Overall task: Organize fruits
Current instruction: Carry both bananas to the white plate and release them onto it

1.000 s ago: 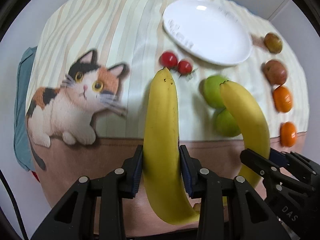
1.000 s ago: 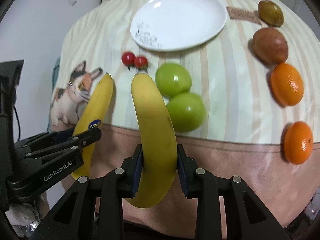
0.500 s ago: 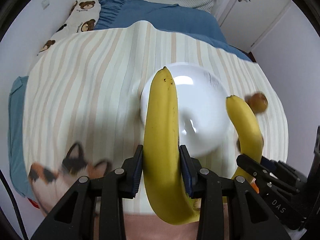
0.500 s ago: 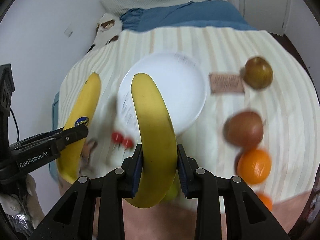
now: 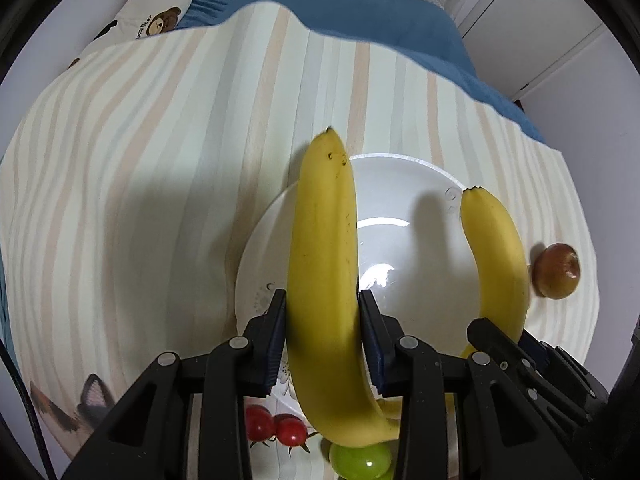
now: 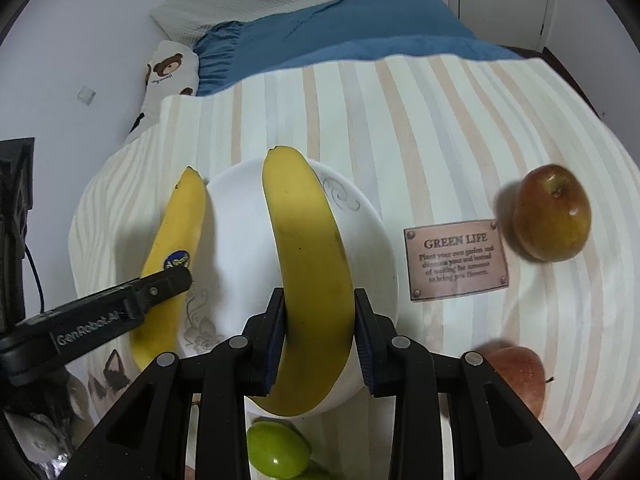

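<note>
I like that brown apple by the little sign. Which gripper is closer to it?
The right gripper. It holds its banana over the plate, on the side toward the brown apple. The left gripper is farther, over the plate's other side.

Green fruit [image 5: 360, 462] cut by bottom edge, left wrist view. Cat print [image 5: 80, 408] mostly hidden lower left. Red apple [image 6: 520, 376] partly behind finger, lower right, right wrist view.

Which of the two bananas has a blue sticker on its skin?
The banana held by the left gripper has it: this banana appears at the left of the right wrist view. The other banana shows plain yellow skin.
</note>
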Action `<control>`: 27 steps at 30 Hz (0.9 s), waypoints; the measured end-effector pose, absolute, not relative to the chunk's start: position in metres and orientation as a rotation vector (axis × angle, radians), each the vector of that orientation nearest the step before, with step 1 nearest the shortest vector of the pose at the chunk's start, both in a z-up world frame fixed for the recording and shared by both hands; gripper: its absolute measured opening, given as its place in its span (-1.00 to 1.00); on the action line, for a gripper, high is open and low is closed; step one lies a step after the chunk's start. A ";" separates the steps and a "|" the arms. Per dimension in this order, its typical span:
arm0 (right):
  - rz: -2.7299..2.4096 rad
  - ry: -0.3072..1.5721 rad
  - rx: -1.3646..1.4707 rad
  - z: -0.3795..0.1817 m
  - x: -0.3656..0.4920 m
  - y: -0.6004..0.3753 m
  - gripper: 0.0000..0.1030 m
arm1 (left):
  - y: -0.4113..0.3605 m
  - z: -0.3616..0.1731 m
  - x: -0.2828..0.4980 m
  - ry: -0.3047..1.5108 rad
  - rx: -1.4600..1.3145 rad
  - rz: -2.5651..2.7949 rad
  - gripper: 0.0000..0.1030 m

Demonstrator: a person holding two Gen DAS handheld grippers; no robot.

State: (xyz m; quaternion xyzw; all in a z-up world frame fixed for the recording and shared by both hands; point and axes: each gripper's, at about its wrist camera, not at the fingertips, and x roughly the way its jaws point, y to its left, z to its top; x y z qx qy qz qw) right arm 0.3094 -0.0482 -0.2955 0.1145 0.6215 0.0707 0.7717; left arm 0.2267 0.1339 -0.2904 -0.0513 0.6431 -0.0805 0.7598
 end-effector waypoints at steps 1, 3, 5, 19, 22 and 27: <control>0.148 1.358 0.249 -0.300 0.308 -0.049 -0.33 | 0.136 -0.296 0.216 1.403 -0.104 -0.175 -0.39; 0.141 1.369 0.251 -0.305 0.304 -0.050 -0.33 | 0.137 -0.307 0.203 1.404 -0.091 -0.172 -0.39; 0.128 1.381 0.252 -0.312 0.302 -0.050 -0.33 | 0.139 -0.313 0.195 1.400 -0.074 -0.167 -0.39; 0.094 1.407 0.347 -0.324 0.298 -0.059 -0.29 | 0.132 -0.315 0.200 1.419 -0.066 -0.138 -0.35; 0.113 1.394 0.348 -0.318 0.298 -0.059 0.19 | 0.136 -0.309 0.203 1.420 -0.087 -0.151 -0.21; 0.100 1.369 0.261 -0.301 0.297 -0.056 0.60 | 0.145 -0.293 0.215 1.393 -0.068 -0.149 0.37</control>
